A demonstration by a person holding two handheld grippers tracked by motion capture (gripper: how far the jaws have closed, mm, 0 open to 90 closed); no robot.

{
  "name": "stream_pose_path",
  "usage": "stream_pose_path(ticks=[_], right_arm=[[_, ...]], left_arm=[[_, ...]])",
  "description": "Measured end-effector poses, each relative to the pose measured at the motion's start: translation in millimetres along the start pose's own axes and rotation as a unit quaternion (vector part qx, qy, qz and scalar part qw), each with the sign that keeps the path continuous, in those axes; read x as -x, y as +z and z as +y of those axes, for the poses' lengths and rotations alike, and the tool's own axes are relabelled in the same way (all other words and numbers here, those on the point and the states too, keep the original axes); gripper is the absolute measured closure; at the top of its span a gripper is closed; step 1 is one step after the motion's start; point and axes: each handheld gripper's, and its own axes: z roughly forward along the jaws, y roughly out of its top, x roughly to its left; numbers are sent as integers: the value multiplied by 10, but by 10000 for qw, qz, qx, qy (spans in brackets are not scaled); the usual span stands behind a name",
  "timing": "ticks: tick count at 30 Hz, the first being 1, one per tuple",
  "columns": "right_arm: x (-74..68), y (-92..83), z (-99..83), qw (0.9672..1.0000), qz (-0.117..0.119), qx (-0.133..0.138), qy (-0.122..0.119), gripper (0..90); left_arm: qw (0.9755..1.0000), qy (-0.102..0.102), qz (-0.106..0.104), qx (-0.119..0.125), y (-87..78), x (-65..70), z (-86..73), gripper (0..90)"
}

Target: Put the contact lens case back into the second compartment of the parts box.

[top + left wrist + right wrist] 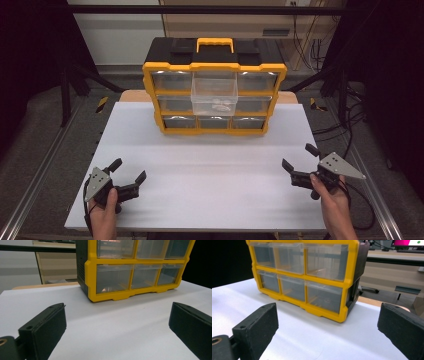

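Note:
A yellow and black organizer cabinet (pixel 214 85) with clear drawers stands at the far middle of the white table (pixel 210 165). Its top middle drawer (pixel 214 96) is pulled out, with small pale items inside. My left gripper (pixel 129 170) rests near the front left of the table, open and empty, facing the cabinet (pixel 135 270). My right gripper (pixel 300 158) rests near the front right, open and empty, also facing the cabinet (pixel 307 277). Each gripper is held by a hand.
The white table surface (pixel 120 322) lies bare between the grippers and the cabinet. Cables (pixel 345 125) trail on the floor to the right. Metal rails (pixel 30 190) run along both table sides.

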Motion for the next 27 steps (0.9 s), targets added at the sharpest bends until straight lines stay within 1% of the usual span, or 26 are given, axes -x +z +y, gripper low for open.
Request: stream_pose_path(ticks=[1, 3, 4, 7, 9, 10, 13, 14, 17, 19, 21, 23, 24, 27], right_arm=[[-18, -3, -49, 10000, 36, -4, 64, 36], [-32, -3, -93, 9999, 54, 2, 95, 36], [-44, -3, -126, 9999, 76, -11, 143, 36], [-62, 9, -211, 9999, 121, -20, 117, 36], [-73, 14, -240, 9998, 139, -40, 140, 36], [-97, 24, -301, 9997, 184, -80, 165, 36], [-117, 30, -347, 9995, 216, -97, 200, 36], [-136, 41, -388, 9995, 237, -102, 203, 36], [-157, 56, -424, 9994, 271, -115, 193, 36], [-204, 78, -464, 9991, 332, -143, 221, 36], [-238, 103, -488, 9989, 390, -166, 188, 36], [-257, 118, -499, 9989, 411, -179, 169, 36], [-295, 146, -513, 9986, 475, -221, 119, 36], [-332, 178, -518, 9983, 532, -216, 104, 36]], left_arm=[[10000, 18, -12, -15, -7, 4, -3, 9], [10000, -2, -31, -25, -24, 8, -11, 9], [10000, 21, -38, -63, -53, 20, -19, 9], [9999, 83, -81, -112, -84, 50, -30, 9], [9998, 88, -103, -125, -93, 65, -36, 9], [9998, 77, -155, -128, -103, 81, -41, 9], [9997, 42, -197, -117, -115, 106, -47, 9], [9996, 60, -241, -138, -127, 128, -52, 10], [9995, 93, -279, -152, -137, 147, -56, 9], [9993, 106, -309, -159, -140, 154, -61, 9], [9993, 70, -319, -161, -124, 147, -70, 9], [9993, 84, -328, -179, -121, 145, -73, 10], [9993, 83, -325, -174, -118, 149, -74, 10], [9993, 81, -327, -164, -117, 149, -73, 9]])
